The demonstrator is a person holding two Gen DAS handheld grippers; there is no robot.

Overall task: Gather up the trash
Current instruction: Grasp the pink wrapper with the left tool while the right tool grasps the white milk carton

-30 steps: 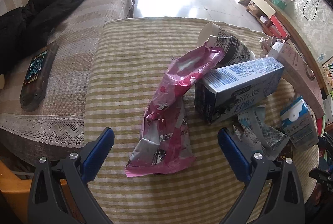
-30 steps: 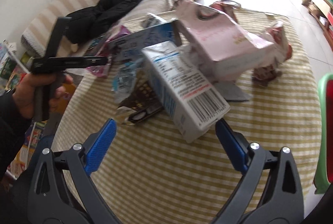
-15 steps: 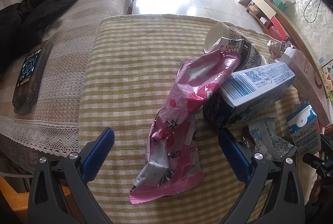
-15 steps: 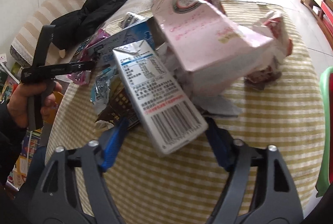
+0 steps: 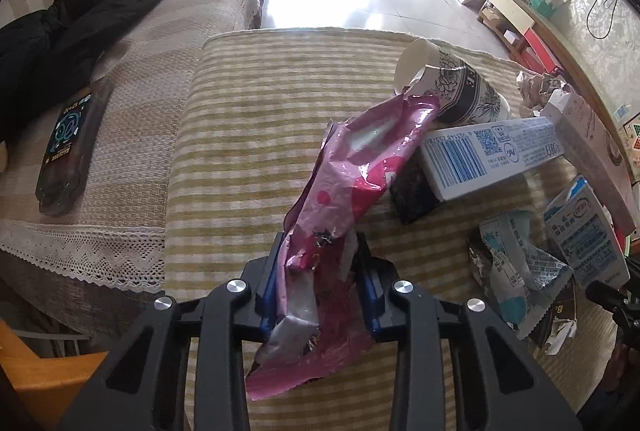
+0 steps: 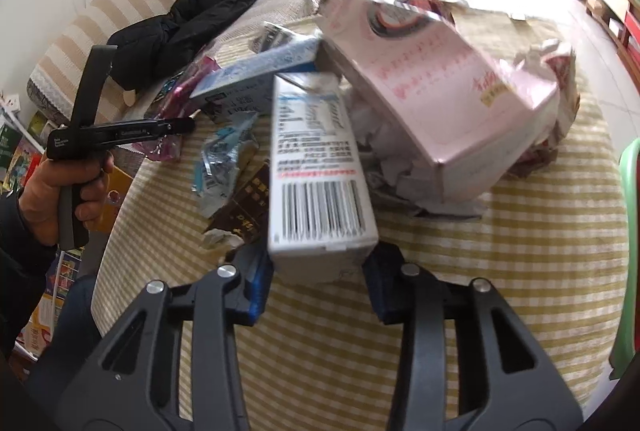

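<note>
The left hand-held gripper (image 5: 320, 267), its jaws closing, pinches a crumpled pink wrapper (image 5: 352, 183) at lower centre while the right hand-held gripper (image 6: 316, 271) clamps a white carton (image 6: 316, 183) among litter on the striped counter (image 5: 248, 135).

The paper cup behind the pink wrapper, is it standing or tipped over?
Tipped over: the paper cup lies on its side on the striped cloth.

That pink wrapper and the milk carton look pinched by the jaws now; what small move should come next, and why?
Probably lift both straight up a little. The left gripper is closing its jaws on the pink wrapper, whose far end lies against the blue box; the right gripper is shut on the milk carton, which leans among the other trash.
</note>
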